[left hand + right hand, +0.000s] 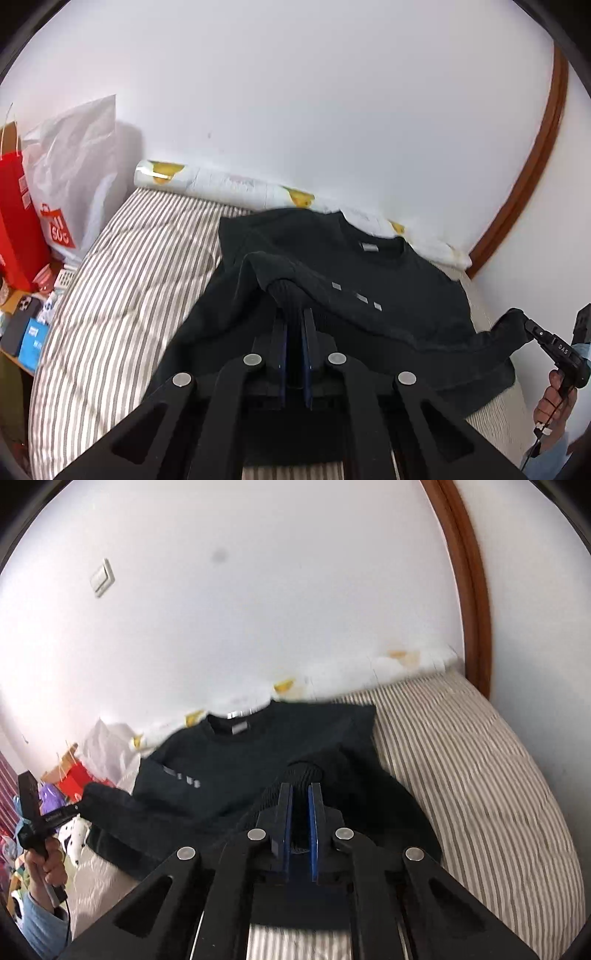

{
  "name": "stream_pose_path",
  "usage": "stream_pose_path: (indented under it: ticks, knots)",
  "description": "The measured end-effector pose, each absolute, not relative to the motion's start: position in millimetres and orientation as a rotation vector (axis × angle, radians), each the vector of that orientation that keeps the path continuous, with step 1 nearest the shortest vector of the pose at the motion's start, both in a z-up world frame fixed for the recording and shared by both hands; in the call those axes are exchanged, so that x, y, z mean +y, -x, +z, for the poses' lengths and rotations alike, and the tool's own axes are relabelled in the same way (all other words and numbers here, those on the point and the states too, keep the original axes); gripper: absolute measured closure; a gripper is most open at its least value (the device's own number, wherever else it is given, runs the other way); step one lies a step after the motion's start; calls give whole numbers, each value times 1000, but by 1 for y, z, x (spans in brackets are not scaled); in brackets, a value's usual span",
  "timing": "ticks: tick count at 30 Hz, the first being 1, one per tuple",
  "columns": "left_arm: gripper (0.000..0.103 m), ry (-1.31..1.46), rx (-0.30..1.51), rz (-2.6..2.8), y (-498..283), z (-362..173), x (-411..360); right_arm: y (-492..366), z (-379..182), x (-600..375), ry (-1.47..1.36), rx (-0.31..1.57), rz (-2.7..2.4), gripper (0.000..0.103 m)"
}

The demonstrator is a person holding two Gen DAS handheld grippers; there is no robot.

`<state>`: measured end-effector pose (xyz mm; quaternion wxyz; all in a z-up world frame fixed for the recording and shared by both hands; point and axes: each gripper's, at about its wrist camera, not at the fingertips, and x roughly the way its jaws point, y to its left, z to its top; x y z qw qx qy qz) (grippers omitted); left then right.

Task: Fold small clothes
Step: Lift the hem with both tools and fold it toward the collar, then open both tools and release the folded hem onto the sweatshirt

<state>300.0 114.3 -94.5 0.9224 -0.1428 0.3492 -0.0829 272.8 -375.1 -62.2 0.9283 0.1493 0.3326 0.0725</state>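
left gripper clamped on the left sleeve cuff | right gripper clamped on the right sleeve cuff | black sweatshirt spread on the striped bed, collar far, hem near | sleeves raised near the hem, body lies ahead of both grippers
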Motion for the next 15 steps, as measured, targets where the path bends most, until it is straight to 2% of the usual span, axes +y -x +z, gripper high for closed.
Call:
stream_pose_path:
  ticks: [15]
  knots:
    - [96,388,775,-120,-392,-125,110,-388,-80,-387,-395,676,151,96]
